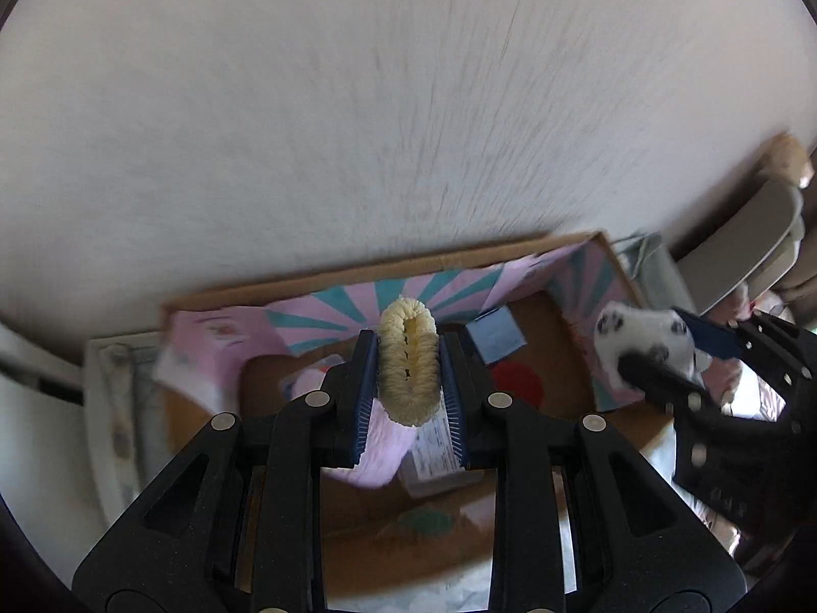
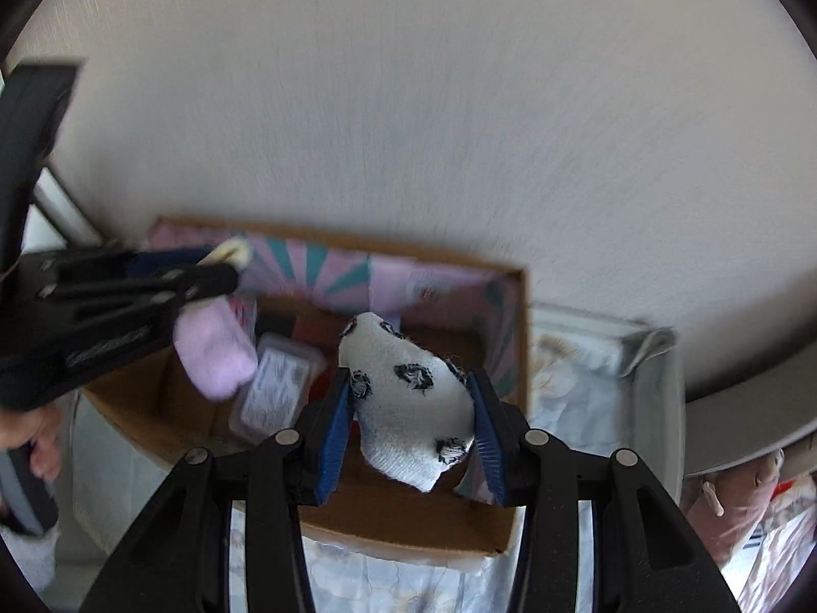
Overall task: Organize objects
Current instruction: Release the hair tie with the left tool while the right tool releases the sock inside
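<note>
1. Over cardboard box (image 1: 572,327): left hand-held gripper (image 1: 408,373) clamped on yellow-cuffed pink sock (image 1: 408,362); right hand-held gripper (image 2: 413,408) clamped on spotted white sock (image 2: 408,398).
2. Lower both w/ care, let go inside box walls, not on rim.

Soft daylight, motion blur, fisheye vignette

Fuzzy knitted cloth socks (image 1: 408,365), matt brown cardboard box (image 1: 536,551), rough pale wall (image 1: 383,102)

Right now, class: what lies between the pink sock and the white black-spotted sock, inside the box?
A clear plastic labelled case, seen in the right wrist view.
</note>
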`<state>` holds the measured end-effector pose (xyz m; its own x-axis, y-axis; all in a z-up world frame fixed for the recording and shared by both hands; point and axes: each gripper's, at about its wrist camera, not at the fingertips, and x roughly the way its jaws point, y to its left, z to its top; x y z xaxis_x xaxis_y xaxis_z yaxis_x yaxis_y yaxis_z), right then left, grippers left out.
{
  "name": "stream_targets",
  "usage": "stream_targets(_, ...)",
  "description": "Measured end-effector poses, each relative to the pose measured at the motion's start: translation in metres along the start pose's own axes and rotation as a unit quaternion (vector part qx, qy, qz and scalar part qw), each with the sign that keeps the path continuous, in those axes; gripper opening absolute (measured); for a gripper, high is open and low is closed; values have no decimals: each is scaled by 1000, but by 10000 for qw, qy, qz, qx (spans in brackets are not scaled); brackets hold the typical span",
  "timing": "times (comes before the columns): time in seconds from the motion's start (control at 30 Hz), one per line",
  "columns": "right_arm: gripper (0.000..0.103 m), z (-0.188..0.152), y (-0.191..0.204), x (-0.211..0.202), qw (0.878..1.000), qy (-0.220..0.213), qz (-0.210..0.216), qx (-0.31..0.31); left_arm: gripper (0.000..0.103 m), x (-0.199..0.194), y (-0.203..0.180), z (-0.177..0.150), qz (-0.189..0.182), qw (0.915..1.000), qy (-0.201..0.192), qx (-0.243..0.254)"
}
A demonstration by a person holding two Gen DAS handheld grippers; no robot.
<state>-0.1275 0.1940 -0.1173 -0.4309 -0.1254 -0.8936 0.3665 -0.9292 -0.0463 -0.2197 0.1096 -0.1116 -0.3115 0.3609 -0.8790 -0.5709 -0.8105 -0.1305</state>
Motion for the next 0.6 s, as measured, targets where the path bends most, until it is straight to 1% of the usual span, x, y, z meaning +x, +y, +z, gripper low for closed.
stream_targets(0.1,41,-6,4,16,9994,218,-23,-261,22,37,1,-1,75,9991,408,-11)
stream_targets(0.17,41,-11,4,22,9991,310,43,-277,22,52,2,-3,71,9983,580,-64)
stream_targets(0.3,42,-11,-1,27,9988,436,51,-238,22,64,3,-4,49,9975,693,-93)
stream_targets(0.37,46,-10,-3,27,9987,465,63,-186,23,63,2,-2,-39,9979,648,-75)
stream_targets(0.4,55,-10,-3,25,9987,477,89,-185,23,61,2,0,-47,9980,634,-65)
stream_targets(0.43,73,-10,-4,24,9986,476,132,-190,24,58,1,1,-10,9980,624,-55)
stream_targets(0.47,85,-13,-5,20,9986,441,205,-189,25,54,1,3,17,9982,593,-45)
stream_targets(0.5,103,-12,-4,18,9987,389,279,-186,28,51,2,5,-24,9985,549,-40)
stream_targets(0.53,103,-13,-4,15,9987,329,333,-189,30,49,2,6,-53,9986,531,-40)
stream_targets(0.57,103,-15,-3,12,9989,262,342,-196,47,49,4,7,-45,9985,538,-34)
stream_targets(0.6,103,-16,-3,11,9991,204,307,-220,89,50,5,8,-7,9984,557,-22)
